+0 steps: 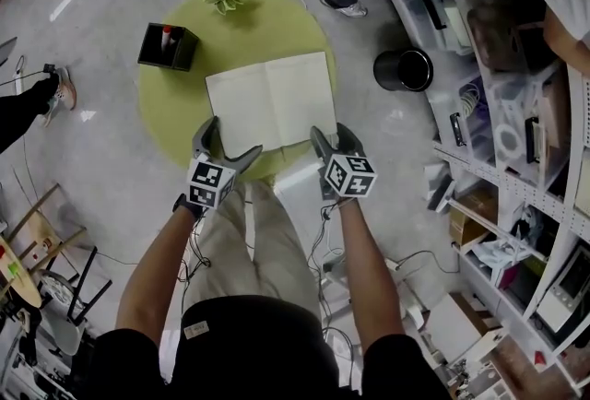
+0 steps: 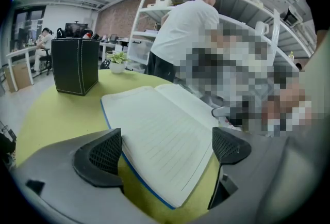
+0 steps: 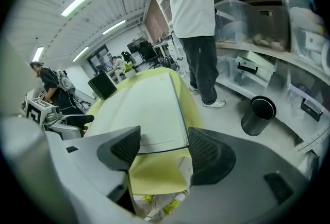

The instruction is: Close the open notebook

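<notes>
White lined notebook with blue cover edge [image 1: 272, 101] lies fully open on the round yellow-green surface [image 1: 171, 117]; closing not yet begun; left hand-held gripper [image 1: 229, 147] gapes around its near corner; right hand-held gripper [image 1: 334, 140], jaws apart, grasps nothing.

**Head view:** from above, steeply down; round green table [image 1: 166, 117] mid-frame, open notebook [image 1: 272, 101] centred, left gripper [image 1: 230, 142] and right gripper [image 1: 332, 135] just below.

**Left gripper view:** low, close over the notebook's near left corner, facing across the table to the black box [image 2: 75, 65].

**Right gripper view:** low, close at the near right corner, looking along the page.

**Shared by all three:** notebook, table, box.
</notes>
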Demonstrator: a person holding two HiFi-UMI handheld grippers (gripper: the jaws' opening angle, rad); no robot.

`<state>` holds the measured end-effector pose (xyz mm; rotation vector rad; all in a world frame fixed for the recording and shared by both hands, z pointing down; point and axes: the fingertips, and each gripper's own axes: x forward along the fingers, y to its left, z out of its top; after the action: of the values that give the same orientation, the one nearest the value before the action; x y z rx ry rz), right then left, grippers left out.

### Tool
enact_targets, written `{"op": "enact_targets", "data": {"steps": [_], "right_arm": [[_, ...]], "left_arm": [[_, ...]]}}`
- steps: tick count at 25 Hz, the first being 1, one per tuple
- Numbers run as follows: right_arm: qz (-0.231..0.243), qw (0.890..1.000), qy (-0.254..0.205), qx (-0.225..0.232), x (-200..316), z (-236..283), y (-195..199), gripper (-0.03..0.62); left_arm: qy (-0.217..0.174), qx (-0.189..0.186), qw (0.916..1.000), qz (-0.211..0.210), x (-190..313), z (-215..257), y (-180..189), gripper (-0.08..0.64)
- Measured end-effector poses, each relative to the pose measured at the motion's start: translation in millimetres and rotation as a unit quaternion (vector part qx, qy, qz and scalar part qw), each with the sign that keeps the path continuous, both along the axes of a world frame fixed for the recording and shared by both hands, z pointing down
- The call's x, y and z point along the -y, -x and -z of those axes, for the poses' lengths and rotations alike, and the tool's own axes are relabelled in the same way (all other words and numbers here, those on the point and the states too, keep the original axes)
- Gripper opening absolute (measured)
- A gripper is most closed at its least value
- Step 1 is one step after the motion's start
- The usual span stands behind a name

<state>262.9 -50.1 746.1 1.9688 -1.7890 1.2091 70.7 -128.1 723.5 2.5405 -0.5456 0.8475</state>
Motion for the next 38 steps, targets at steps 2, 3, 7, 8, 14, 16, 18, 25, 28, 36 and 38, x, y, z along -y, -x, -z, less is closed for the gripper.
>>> {"op": "enact_targets", "data": {"steps": [2,3,7,8,14,16,18,25,28,36,38], "right_arm": [[-0.005,1.0,0.0,-0.01,-0.8,2.6,-3.5,0.265],[-0.007,1.0,0.0,-0.014,-1.8,4.1,-5.2,0.248],[-0.014,1.0,-0.003,-0.023,-4.5,8.8,-10.1,0.187],[-0.016,1.0,-0.004,-0.024,-4.6,9.7,-10.6,0.176],[-0.023,0.999,-0.003,-0.03,-12.3,15.7,-18.2,0.138],[-0.03,0.999,-0.004,-0.032,-12.2,17.9,-18.7,0.122],[-0.033,0.999,-0.007,-0.033,-12.5,20.9,-17.8,0.109],[-0.035,0.999,-0.017,-0.035,-14.1,30.0,-21.4,0.083],[-0.042,0.998,-0.02,-0.031,-15.7,33.4,-18.5,0.075],[-0.044,0.998,-0.024,-0.031,-27.2,48.1,-10.5,0.052],[-0.042,0.998,-0.024,-0.033,-29.4,52.6,-10.4,0.049]], "left_arm": [[0.003,0.0,1.0,0.002,0.7,-2.1,0.2,0.554],[0.002,0.001,1.0,0.002,1.2,-2.6,0.3,0.554],[-0.004,0.002,1.0,0.0,3.6,-2.0,-0.3,0.554],[-0.006,0.003,1.0,-0.002,4.5,-0.6,-0.8,0.554],[0.02,-0.009,0.9997,0.008,2.4,1.8,-2.1,0.554],[0.021,-0.008,0.9997,0.002,2.7,1.8,-1.2,0.554],[0.02,-0.007,0.9998,0.002,2.8,1.9,0.5,0.554],[0.021,-0.007,0.9997,0.001,3.3,1.3,-2.1,0.554],[0.026,-0.009,0.9996,0.001,3.6,2.4,0.2,0.554],[0.026,-0.008,0.9996,0.004,4.0,5.0,2.9,0.554],[0.026,-0.006,0.9996,0.006,2.1,5.8,2.9,0.554]]}}
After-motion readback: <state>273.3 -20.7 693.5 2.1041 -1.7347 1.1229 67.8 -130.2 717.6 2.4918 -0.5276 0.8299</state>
